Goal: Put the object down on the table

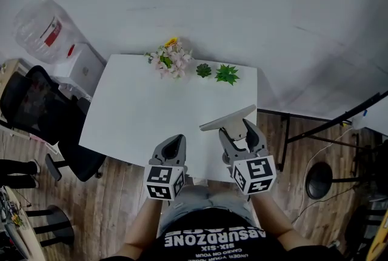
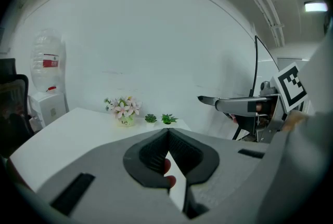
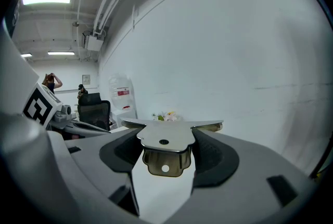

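A flat metal scraper point(image 1: 227, 118) with a wide blade is held over the front right part of the white table point(image 1: 139, 114). My right gripper point(image 1: 237, 134) is shut on its folded handle plate point(image 3: 164, 141), and the blade lies level. My left gripper point(image 1: 174, 145) hovers at the table's front edge, shut and holding nothing. In the left gripper view its jaws meet point(image 2: 167, 135), and the scraper point(image 2: 229, 103) shows off to the right.
A pot of pink flowers point(image 1: 171, 60) and two small green succulents point(image 1: 204, 70) point(image 1: 227, 74) stand along the table's far edge. A black office chair point(image 1: 36, 108) and a water dispenser point(image 1: 45, 29) are at the left. A black stand base point(image 1: 319, 180) sits on the floor at the right.
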`<move>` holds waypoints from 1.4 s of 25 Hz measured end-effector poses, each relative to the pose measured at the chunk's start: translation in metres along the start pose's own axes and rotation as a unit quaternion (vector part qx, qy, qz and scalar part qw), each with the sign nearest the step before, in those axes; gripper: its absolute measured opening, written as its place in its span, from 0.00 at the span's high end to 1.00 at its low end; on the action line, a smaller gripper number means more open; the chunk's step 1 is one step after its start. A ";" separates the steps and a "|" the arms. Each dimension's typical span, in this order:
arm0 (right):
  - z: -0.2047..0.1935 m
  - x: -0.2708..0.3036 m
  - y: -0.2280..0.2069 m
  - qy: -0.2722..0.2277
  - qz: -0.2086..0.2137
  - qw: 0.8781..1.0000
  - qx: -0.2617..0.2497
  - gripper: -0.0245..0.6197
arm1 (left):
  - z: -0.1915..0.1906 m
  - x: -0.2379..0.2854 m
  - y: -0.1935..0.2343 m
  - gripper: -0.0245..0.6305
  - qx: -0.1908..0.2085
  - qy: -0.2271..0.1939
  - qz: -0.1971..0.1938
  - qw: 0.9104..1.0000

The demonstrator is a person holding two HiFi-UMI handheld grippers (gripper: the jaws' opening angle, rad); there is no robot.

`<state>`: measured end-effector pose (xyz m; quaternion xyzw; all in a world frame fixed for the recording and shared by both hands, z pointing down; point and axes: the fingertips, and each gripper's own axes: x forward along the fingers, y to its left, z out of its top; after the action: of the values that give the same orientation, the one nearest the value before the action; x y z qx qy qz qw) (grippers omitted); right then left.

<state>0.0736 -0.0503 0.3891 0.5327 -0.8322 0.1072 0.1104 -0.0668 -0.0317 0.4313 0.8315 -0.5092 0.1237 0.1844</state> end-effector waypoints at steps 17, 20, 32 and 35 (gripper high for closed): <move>-0.006 0.036 -0.005 0.037 -0.010 0.999 -0.009 0.51 | -0.005 0.017 0.024 0.97 0.004 0.000 -0.002 1.000; -0.006 0.043 -0.009 0.040 -0.009 0.999 -0.009 0.51 | -0.003 0.021 0.023 0.97 0.005 -0.001 -0.006 1.000; -0.008 0.079 -0.020 0.046 -0.002 0.999 0.008 0.52 | -0.002 0.043 0.029 0.97 0.002 0.005 -0.010 1.000; -0.006 0.089 -0.022 0.045 0.000 0.999 0.012 0.51 | -0.001 0.050 0.032 0.97 -0.001 0.005 -0.009 1.000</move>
<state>0.0578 -0.1340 0.4231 0.5287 -0.8251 0.1405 0.1413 -0.0731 -0.0846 0.4577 0.8350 -0.5012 0.1256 0.1891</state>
